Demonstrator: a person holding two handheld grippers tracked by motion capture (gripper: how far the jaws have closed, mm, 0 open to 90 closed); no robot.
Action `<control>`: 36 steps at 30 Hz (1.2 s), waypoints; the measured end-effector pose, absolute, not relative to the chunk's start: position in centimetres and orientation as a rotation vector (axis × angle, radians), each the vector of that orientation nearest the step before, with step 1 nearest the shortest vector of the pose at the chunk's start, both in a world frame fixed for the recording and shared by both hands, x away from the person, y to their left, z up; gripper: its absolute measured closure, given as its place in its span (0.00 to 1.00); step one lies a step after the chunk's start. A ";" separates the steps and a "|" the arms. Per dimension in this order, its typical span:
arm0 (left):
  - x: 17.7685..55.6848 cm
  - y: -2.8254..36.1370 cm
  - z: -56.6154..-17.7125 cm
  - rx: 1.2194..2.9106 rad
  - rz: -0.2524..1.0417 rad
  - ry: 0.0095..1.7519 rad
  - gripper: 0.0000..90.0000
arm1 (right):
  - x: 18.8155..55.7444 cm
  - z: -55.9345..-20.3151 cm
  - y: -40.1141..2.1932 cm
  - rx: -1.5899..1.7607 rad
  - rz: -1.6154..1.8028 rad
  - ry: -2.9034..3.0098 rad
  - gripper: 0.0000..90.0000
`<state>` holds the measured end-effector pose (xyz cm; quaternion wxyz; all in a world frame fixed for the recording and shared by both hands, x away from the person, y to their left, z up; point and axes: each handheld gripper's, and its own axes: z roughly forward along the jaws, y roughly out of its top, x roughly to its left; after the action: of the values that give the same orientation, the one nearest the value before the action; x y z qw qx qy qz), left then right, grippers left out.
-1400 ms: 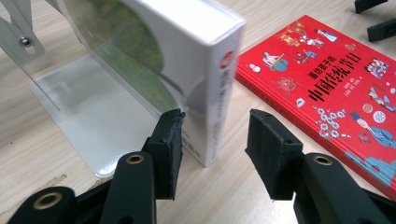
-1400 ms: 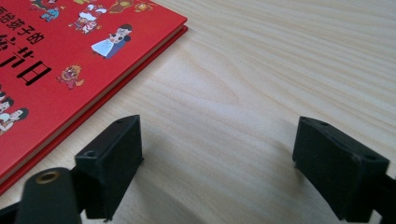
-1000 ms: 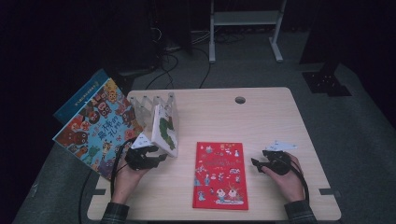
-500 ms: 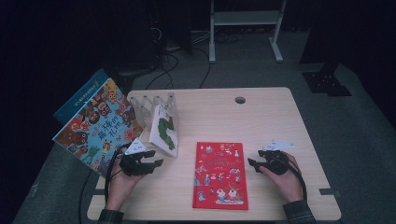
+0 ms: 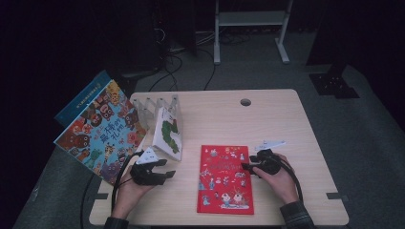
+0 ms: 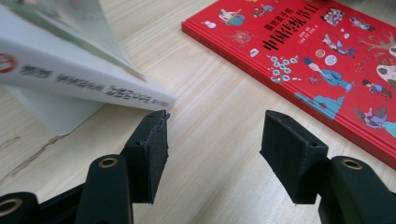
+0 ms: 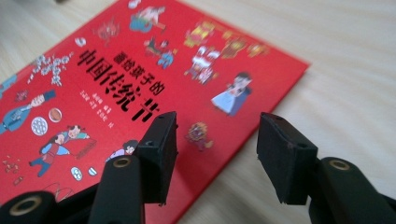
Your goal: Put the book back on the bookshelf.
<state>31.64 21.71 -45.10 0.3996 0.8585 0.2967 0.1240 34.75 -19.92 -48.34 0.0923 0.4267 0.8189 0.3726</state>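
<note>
A red picture book [image 5: 225, 177] lies flat on the table's front middle. My right gripper [image 5: 246, 167] sits at its right edge. In the right gripper view the open gripper [image 7: 215, 140] hangs just over the red book [image 7: 116, 79]; its jaws have just been closing, with nothing pinched. A white book [image 5: 168, 132] leans against a clear rack [image 5: 153, 102]. My left gripper [image 5: 165, 168] rests in front of it. In the left gripper view the gripper [image 6: 212, 140] is open over bare wood, its jaws just opening, the white book's spine [image 6: 84, 79] touching the left fingertip.
A large colourful picture book [image 5: 100, 131] leans off the table's left edge, with a blue one behind it. A cable hole [image 5: 245, 102] sits at the table's back middle. Cables and a metal stand [image 5: 248, 19] are on the dark floor behind.
My right hand has slid left, bringing its jaws over the red book's right edge. My left gripper has drawn back a little from the white book toward the person.
</note>
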 end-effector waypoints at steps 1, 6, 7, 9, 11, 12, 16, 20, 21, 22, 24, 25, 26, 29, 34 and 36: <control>31.7 21.6 -45.2 2.176 0.311 0.745 0.44 | 34.9 -48.6 -19.7 1.270 1.106 2.450 0.50; 31.6 20.9 -45.3 2.189 0.296 0.730 0.44 | 35.6 -48.7 -19.1 1.280 1.126 2.469 0.52; 31.6 20.8 -45.4 2.190 0.295 0.727 0.44 | 35.7 -48.6 -18.9 1.279 1.125 2.472 0.52; 31.5 20.6 -45.3 2.197 0.295 0.719 0.43 | 36.1 -48.6 -18.4 1.262 1.122 2.480 0.52; 31.5 20.4 -45.4 2.198 0.294 0.714 0.43 | 36.4 -48.6 -17.8 1.258 1.120 2.485 0.52; 31.5 20.3 -45.4 2.194 0.289 0.715 0.43 | 36.6 -48.6 -17.5 1.252 1.128 2.485 0.53; 31.4 20.1 -45.5 2.206 0.282 0.703 0.43 | 37.3 -48.4 -16.4 1.231 1.103 2.515 0.53; 31.3 19.7 -45.5 2.210 0.278 0.690 0.43 | 37.9 -48.2 -15.6 1.204 1.073 2.541 0.53; 31.3 19.6 -45.6 2.210 0.276 0.688 0.43 | 38.0 -48.1 -15.5 1.195 1.061 2.545 0.54; 31.2 19.5 -45.6 2.205 0.274 0.689 0.43 | 38.0 -48.0 -15.4 1.187 1.050 2.548 0.55; 31.2 19.3 -45.7 2.214 0.271 0.679 0.43 | 38.0 -47.7 -15.5 1.183 1.050 2.550 0.55; 31.1 19.1 -45.8 2.214 0.271 0.676 0.43 | 37.9 -47.5 -15.6 1.190 1.057 2.548 0.55; 31.1 19.0 -45.8 2.218 0.271 0.669 0.43 | 37.8 -47.4 -15.7 1.194 1.067 2.547 0.56; 30.9 18.3 -46.1 2.229 0.257 0.655 0.43 | 37.5 -47.0 -16.0 1.202 1.076 2.550 0.56; 30.7 17.1 -46.6 2.250 0.240 0.623 0.43 | 37.0 -46.9 -16.4 1.206 1.050 2.589 0.57; 30.6 16.8 -46.8 2.261 0.231 0.609 0.43 | 36.8 -46.8 -16.6 1.211 1.043 2.605 0.59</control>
<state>30.62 16.75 -46.81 0.3842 0.8871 0.2391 0.0908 36.78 -16.58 -46.75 0.0425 0.3958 0.8516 0.3410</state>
